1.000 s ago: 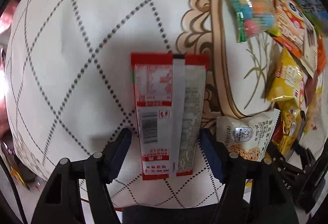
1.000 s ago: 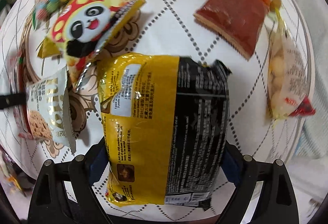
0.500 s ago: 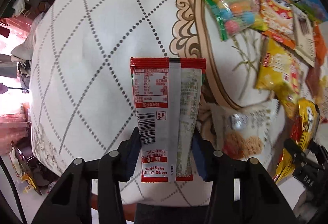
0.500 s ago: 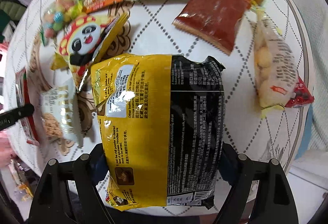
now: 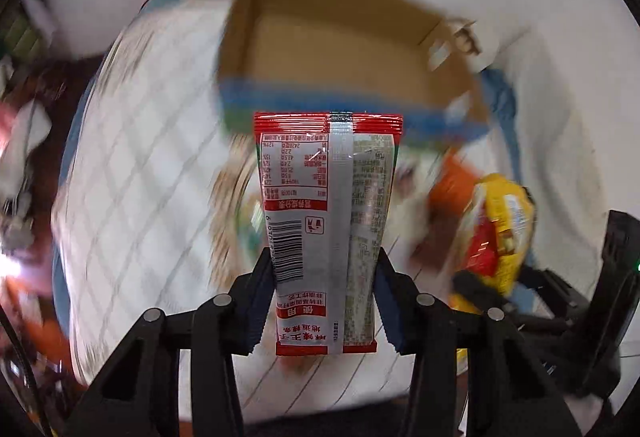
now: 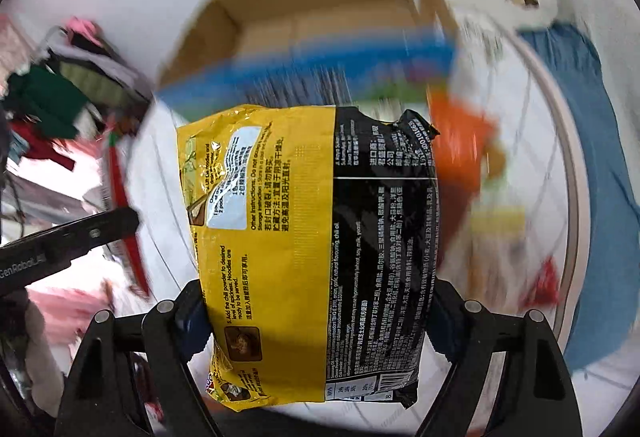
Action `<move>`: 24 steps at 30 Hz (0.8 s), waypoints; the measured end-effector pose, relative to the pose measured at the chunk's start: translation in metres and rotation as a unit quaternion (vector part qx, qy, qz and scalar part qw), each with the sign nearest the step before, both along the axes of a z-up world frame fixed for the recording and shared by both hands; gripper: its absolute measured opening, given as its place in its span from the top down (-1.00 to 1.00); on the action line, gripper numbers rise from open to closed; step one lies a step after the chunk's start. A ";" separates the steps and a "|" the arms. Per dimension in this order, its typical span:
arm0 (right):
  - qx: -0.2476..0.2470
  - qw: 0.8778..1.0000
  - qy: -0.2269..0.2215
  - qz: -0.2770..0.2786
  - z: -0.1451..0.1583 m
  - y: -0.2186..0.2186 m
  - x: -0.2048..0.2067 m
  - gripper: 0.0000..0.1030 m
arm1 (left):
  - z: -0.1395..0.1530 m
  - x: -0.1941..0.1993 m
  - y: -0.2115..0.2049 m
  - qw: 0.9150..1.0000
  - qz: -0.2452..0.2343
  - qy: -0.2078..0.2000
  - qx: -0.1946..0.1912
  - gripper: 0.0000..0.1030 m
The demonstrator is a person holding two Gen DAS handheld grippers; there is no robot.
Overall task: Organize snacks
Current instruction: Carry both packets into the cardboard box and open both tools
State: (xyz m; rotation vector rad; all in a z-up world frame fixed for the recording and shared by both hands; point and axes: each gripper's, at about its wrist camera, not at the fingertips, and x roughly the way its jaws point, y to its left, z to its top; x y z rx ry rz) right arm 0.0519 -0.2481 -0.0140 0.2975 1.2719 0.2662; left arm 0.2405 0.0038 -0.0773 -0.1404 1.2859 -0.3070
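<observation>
Left gripper [image 5: 322, 301] holds sachet [image 5: 326, 233] above bench [image 5: 132, 205]; open box [image 5: 340, 49] behind it. Right gripper [image 6: 320, 321] holds noodle pack [image 6: 312, 253], box [image 6: 320, 25] behind, loose snacks [image 6: 460, 145] to the right.

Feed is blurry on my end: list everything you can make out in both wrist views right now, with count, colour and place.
Red and silver foil snack sachet: one, red with a silver seam, clamped in the left tool, hanging clear of the table.
Yellow and black noodle packet: one, yellow and black, gripped in the right tool.
Open cardboard box with a blue band: one, brown, blue strip on its near wall, at the far side of the table.
White tablecloth with a grey diamond grid: one, covering the round table.
Other snack packets: several, orange, red and yellow, blurred on the cloth; count unclear.
Left tool: one, black, shut on the sachet.
Right tool: one, black, shut on the noodle packet.
</observation>
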 end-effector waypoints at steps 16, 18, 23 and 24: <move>-0.087 0.996 0.019 0.007 -0.065 -0.032 0.338 -0.69 | -0.061 0.257 -0.045 0.996 -0.026 0.091 0.010 0.14; -0.093 0.995 0.039 0.013 -0.085 -0.027 0.373 -0.69 | -0.074 0.272 -0.049 0.994 -0.028 0.101 0.019 0.14; -0.106 0.992 0.068 0.024 -0.122 -0.028 0.421 -0.69 | -0.096 0.292 -0.049 0.992 -0.015 0.126 0.020 0.10; -0.105 0.991 0.072 0.026 -0.119 -0.023 0.422 -0.69 | -0.098 0.294 -0.048 0.991 -0.011 0.128 0.019 0.10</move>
